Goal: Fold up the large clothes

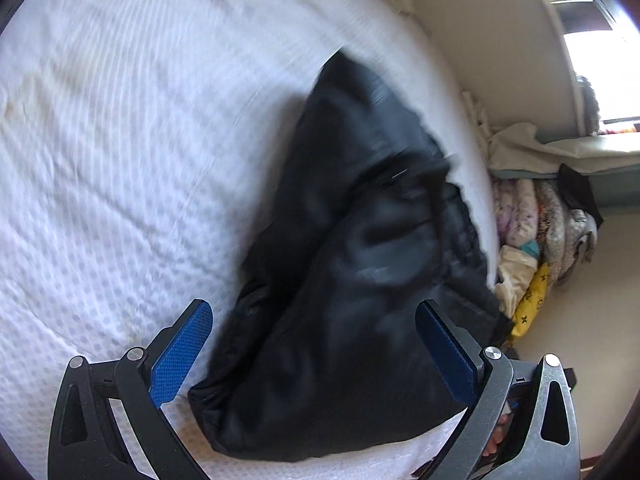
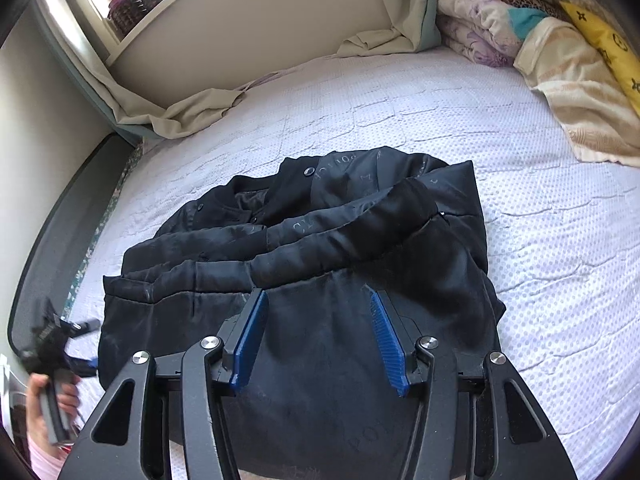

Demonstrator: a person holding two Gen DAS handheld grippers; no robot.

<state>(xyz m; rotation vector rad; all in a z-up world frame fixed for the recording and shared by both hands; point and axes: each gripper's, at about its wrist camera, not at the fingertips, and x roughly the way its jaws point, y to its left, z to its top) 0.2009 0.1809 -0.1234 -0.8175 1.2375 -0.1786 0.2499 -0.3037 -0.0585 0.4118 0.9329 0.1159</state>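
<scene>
Mostly folded black jacket (image 2: 304,264) – both tools open, white mattress (image 2: 540,240) around.

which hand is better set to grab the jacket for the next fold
Probably the right. The right tool is open, steady and right over the black jacket, its fingers straddling the fabric. The left tool is open too, but its view is motion-blurred and it sits at the jacket's edge on the bed.

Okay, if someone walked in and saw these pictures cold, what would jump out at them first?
A bulky black jacket with snap buttons lies bunched in the middle of the white quilted mattress, dark against the pale cover. Both blue-padded claws are open over it: the right claw above its near hem, the left claw at its end. A pile of folded patterned blankets sits at the far right corner.
</scene>
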